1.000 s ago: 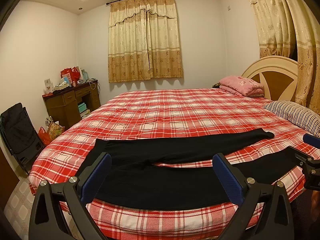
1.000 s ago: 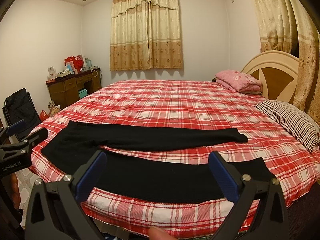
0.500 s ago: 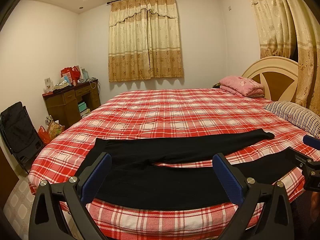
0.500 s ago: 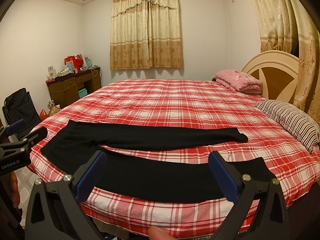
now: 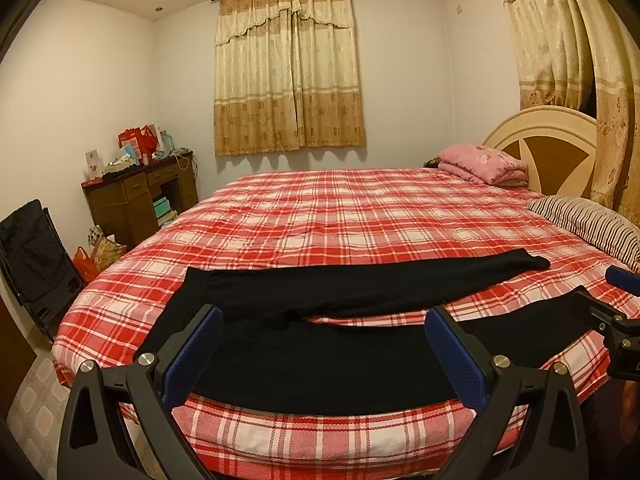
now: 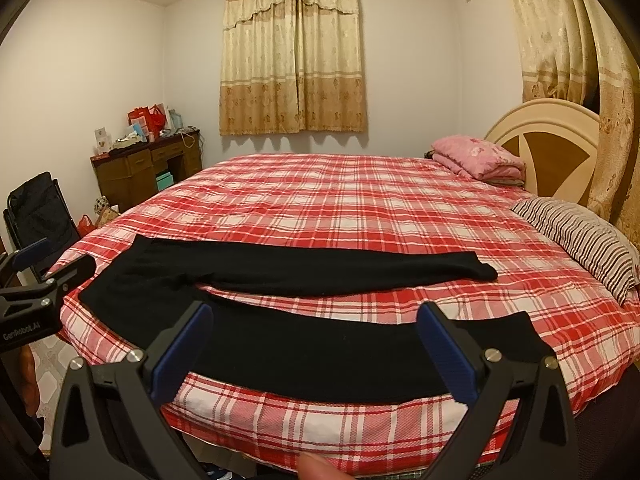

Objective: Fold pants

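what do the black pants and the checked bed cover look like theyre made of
Black pants: seemingly a soft matte knit, no sheen, lying limp and flat. Checked bed cover: probably woven cotton, a fine textured weave showing along its near edge, dull finish. Both guesses from looks alone.

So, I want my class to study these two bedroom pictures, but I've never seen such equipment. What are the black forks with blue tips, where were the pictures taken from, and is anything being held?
A person holds a two-finger gripper in each hand; each carries a camera looking forward along its fingers. One picture is from the left gripper, the other from the right gripper. The blue-padded fingers are spread wide, holding nothing. Black pants lie flat, legs apart, near the front edge of a red checked bed.
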Available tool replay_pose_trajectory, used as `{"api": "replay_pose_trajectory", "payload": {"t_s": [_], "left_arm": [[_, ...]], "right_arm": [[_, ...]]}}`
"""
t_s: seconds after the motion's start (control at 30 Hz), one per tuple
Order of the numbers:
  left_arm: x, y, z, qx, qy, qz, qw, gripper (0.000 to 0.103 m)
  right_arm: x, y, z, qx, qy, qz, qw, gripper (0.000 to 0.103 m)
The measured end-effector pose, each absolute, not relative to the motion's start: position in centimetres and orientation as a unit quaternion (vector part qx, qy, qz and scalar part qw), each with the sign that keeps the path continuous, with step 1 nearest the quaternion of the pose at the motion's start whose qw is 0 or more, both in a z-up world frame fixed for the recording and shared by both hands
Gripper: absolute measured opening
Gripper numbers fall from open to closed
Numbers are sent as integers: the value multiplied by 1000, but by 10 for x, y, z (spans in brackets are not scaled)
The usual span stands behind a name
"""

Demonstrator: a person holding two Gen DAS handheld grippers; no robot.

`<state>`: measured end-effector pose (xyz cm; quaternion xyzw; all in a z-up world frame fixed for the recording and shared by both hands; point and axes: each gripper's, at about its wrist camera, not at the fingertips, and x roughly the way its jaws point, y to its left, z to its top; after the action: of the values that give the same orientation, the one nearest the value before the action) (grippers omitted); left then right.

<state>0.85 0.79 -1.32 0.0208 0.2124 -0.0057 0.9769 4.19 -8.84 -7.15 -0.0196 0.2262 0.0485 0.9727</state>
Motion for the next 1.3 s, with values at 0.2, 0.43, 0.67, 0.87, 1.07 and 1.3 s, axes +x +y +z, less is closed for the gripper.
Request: {"api": "replay_pose_trajectory", "payload": {"t_s": [0.2,0.43,0.67,0.87,1.07,1.3], "left_arm": [[31,14,-32,28,226,-14,974,102],[130,92,-55,43,268,39,962,102],[227,210,-80,57,316,91,943,102],[292,263,-104,33,367,92,925,80],[341,272,-140,16,421,78,904,63],[365,275,-158,6,446,64,893,62]], "right_arm": [[50,-85,-81,-27,242,45,969,103],[71,-93,-103,-26,276,35,960,103],[89,-104,-129,-20,289,28,957,103],[112,-110,-166,-14,333,23,942,103],[124,-116,-184,-10,361,15,932,103],[134,-125,-190,-16,375,1,927,99]]}}
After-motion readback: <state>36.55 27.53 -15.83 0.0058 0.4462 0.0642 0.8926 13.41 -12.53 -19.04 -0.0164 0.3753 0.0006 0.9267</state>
